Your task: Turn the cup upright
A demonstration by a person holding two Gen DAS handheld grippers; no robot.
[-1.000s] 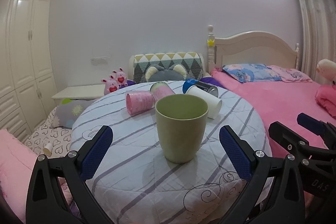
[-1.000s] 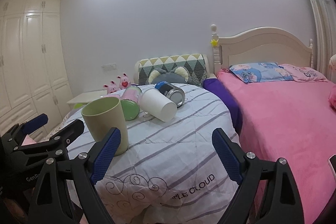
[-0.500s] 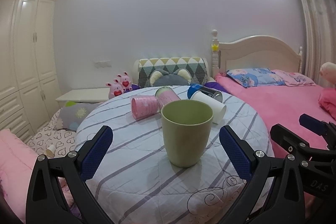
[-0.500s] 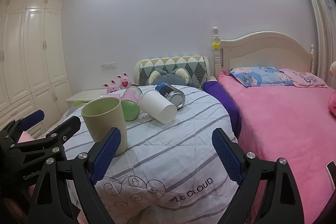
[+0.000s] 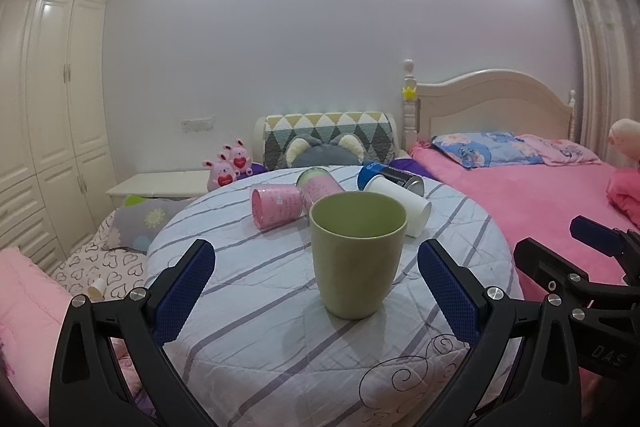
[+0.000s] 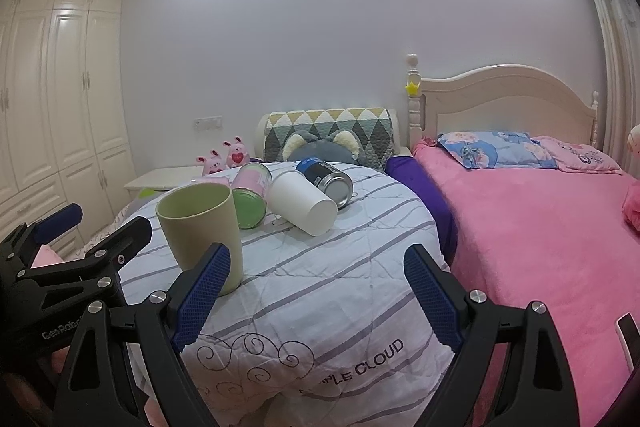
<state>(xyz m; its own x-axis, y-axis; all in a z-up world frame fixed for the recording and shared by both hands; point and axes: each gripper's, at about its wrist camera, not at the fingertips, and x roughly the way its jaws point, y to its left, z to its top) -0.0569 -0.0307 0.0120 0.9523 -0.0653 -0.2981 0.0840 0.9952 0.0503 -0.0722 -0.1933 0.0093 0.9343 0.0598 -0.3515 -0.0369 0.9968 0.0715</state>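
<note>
Though farther back, green cup (image 5: 357, 254) upright.

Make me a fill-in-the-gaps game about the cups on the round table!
1. The green cup stands ____ on the table.
2. The white cup lies on its ____.
3. The left gripper is ____ and holds nothing.
4. The bed cover is coloured ____.

Missing words: upright; side; open; pink
</note>
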